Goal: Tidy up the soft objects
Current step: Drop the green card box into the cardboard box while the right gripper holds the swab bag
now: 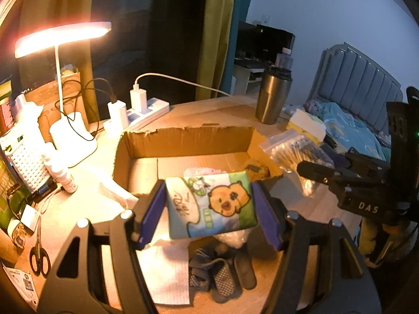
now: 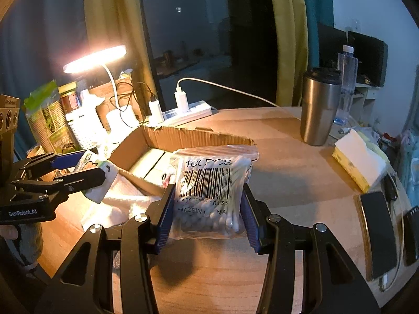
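Observation:
My left gripper [image 1: 209, 206] is shut on a tissue pack [image 1: 212, 204] printed with an orange cartoon animal, held above the near edge of an open cardboard box [image 1: 183, 141]. My right gripper [image 2: 207, 206] is shut on a clear bag of cotton swabs [image 2: 209, 193], held above the table by the box's right corner [image 2: 246, 141]. The swab bag [image 1: 293, 151] and right gripper [image 1: 322, 175] show at the right in the left wrist view. The left gripper [image 2: 86, 170] with its pack shows at the left in the right wrist view. Grey socks [image 1: 220, 272] lie below the left gripper.
A lit desk lamp [image 1: 62, 36], power strip with chargers [image 1: 146, 110], steel tumbler [image 2: 319, 104], tissue box [image 2: 358, 162], phone [image 2: 377, 233], scissors [image 1: 39, 253] and bottles [image 1: 65, 175] stand around the box. White paper towel [image 1: 170, 269] lies near the socks.

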{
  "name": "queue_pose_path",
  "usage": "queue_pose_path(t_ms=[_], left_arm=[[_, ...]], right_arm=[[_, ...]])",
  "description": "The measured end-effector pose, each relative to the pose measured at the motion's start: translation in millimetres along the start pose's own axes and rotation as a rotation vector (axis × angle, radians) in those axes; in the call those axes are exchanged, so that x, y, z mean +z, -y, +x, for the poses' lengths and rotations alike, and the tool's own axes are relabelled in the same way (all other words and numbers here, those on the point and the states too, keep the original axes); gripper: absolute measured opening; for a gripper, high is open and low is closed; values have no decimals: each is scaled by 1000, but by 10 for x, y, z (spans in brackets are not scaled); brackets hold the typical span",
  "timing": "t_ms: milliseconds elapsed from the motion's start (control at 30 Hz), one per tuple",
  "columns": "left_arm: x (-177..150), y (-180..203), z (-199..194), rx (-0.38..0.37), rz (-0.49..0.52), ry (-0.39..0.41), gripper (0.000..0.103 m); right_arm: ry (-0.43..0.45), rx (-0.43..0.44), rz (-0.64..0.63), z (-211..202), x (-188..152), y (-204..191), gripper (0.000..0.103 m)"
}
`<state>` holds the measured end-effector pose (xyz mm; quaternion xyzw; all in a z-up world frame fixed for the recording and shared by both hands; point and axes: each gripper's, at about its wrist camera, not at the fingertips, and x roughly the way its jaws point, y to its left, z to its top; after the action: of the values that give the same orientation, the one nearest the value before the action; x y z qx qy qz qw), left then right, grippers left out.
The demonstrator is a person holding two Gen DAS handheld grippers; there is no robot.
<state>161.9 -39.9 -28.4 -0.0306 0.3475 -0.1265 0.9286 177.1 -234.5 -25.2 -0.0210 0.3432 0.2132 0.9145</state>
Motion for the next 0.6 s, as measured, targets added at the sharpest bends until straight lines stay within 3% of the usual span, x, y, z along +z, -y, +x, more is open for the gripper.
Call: queue_pose_path(t_ms=[600], left_arm=[[343,244,635,9,3,-46,67]], right_arm=[[8,5,60,195,117,627,50]])
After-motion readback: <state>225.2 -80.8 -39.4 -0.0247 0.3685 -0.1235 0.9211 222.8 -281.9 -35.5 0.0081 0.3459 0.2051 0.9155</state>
